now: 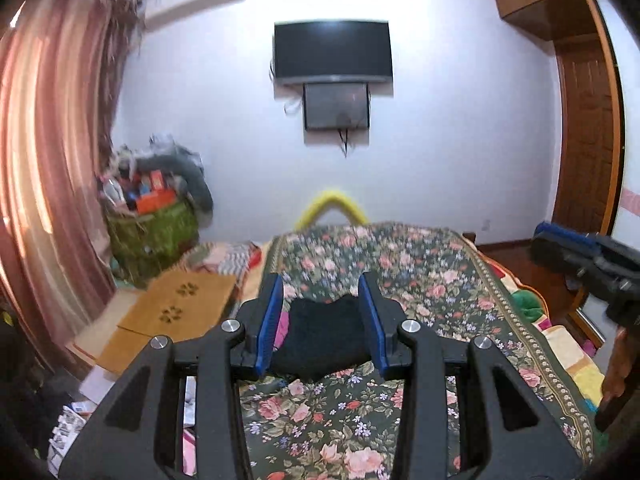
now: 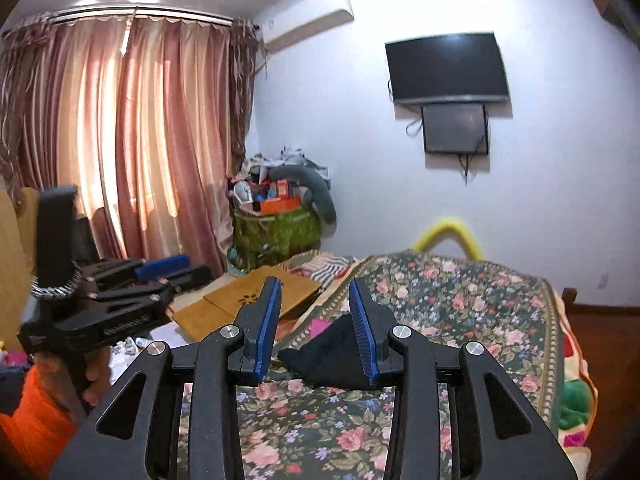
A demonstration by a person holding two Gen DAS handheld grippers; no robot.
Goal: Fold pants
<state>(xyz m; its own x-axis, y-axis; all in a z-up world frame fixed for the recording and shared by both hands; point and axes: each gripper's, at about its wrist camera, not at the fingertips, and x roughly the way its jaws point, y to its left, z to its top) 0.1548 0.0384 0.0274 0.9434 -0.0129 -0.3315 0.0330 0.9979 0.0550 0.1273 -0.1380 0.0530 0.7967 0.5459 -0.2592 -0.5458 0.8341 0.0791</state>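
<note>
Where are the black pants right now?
In both wrist views the black pants lie bunched on the floral bedspread, near its left edge beside the cardboard, seen between each camera's own tongs.

no readable text, faint blurred white lettering on left gripper (image 2: 168,270) body, illegible

Pale, plain walls (image 2: 340,120) close in a small bedroom. A dark TV (image 1: 331,50) hangs on the far wall with a smaller screen (image 1: 336,106) just beneath it, cables dangling. High to the left sits a white air conditioner (image 2: 310,18). Pink curtains (image 2: 132,140) glow with daylight from behind. In the corner a green basket (image 2: 276,236) overflows with boxes and clothes. A floral bedspread (image 2: 460,300) covers the bed, cardboard (image 1: 180,304) beside it. To the right stands a wooden wardrobe (image 1: 584,128).
</note>
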